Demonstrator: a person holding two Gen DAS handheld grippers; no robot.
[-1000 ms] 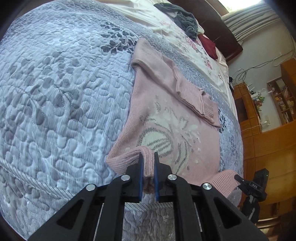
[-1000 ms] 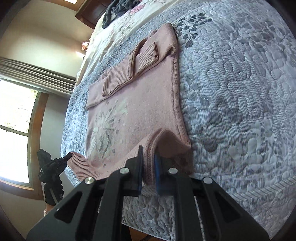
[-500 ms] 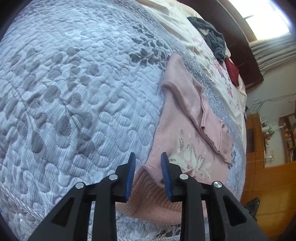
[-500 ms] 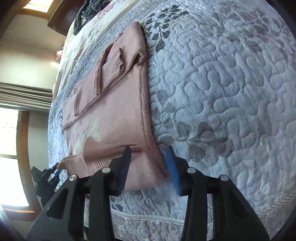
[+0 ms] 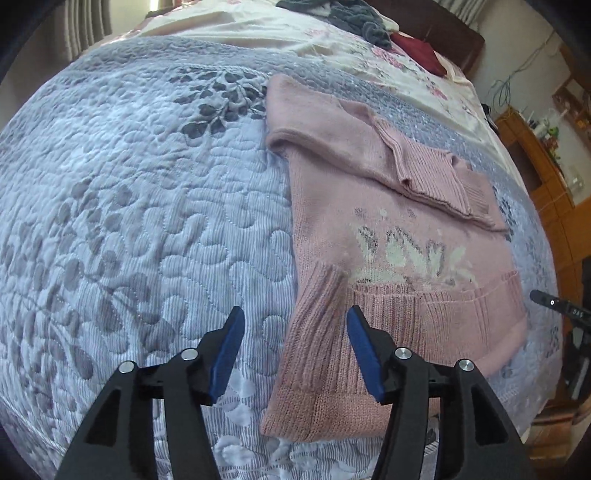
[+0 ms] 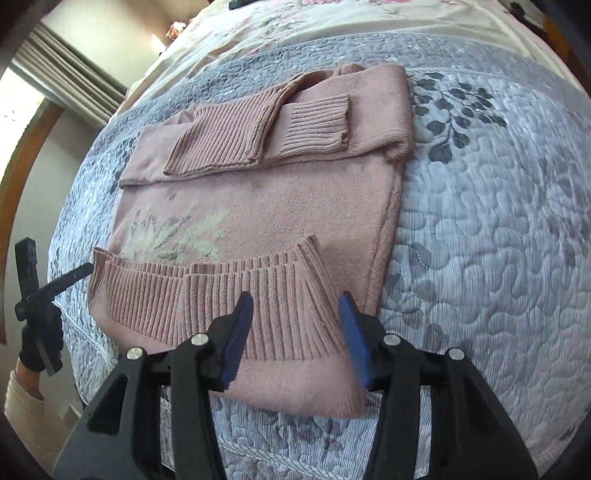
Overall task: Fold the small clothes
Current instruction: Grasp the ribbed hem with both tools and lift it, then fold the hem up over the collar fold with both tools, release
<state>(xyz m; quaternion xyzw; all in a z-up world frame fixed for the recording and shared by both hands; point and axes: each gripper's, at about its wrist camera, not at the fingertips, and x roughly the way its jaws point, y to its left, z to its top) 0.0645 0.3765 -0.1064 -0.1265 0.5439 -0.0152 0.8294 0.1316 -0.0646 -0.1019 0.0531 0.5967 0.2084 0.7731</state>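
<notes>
Left tool (image 5: 293, 350): blue-padded fingers spread wide, gripping nothing, poised over near left corner of sweater (image 5: 388, 206). Right tool (image 6: 295, 334): fingers likewise spread, empty, above near right corner.

Sweater: pink knit, flat on quilt (image 5: 129, 221) near bed's front edge. Ribbed hem (image 6: 221, 302) turned up over lower body, partly covering pale flower motif (image 5: 406, 254). Both sleeves (image 6: 258, 133) folded across upper chest, ribbed cuffs lying side by side.

Quilt: grey-blue, stitched leaf pattern, beneath whole sweater. Floral sheet (image 5: 369, 44) beyond, at bed's far end. Dark grey clothes (image 5: 354, 14) and red item (image 5: 419, 51) on sheet, well apart from sweater.

Gloved hand (image 6: 38, 332) holding left tool, at left rim of right view.
</notes>
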